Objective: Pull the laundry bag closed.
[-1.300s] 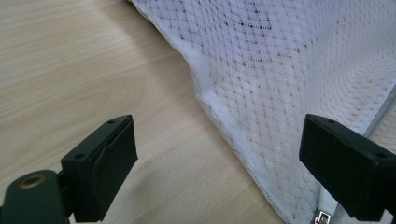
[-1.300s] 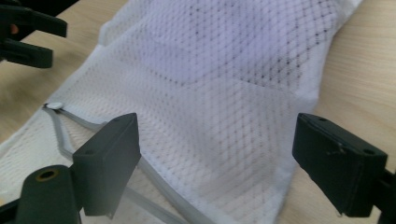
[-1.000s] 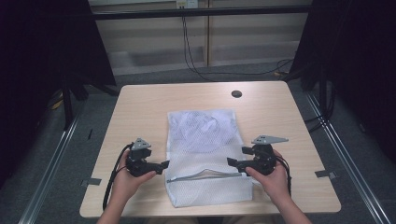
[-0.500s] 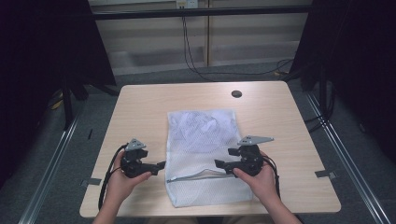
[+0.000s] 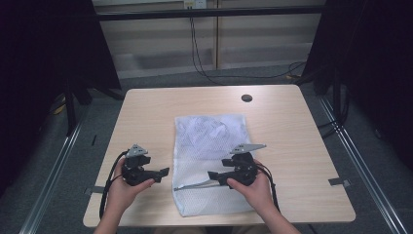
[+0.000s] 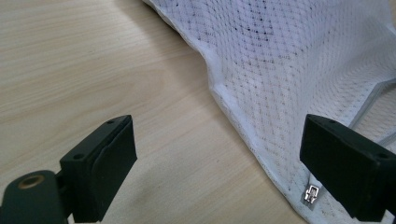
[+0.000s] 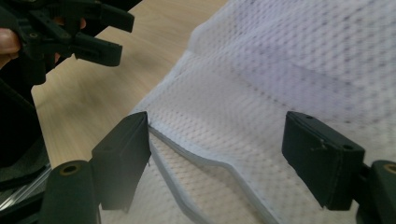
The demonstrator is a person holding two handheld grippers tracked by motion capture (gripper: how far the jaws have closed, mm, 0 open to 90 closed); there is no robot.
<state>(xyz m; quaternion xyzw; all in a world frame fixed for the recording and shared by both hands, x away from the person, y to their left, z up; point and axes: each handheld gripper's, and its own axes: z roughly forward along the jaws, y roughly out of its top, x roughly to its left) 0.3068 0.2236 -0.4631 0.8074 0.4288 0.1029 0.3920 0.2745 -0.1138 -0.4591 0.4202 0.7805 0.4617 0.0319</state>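
A white mesh bag lies flat in the middle of the table, its grey zipper partly undone near the front. My left gripper is open just off the bag's left edge, low over the wood. In the left gripper view its open jaws frame the bag's hem, and the small metal zipper pull lies by the right jaw. My right gripper is open over the bag's front part. In the right gripper view its jaws straddle the gaping zipper edge.
The light wooden table has a small black round cap near its far edge. Metal rails and cables run on the floor on both sides. In the right gripper view the left gripper shows at the upper left.
My right gripper has moved left, from the bag's right edge to over its front part by the zipper. The left gripper has barely shifted.
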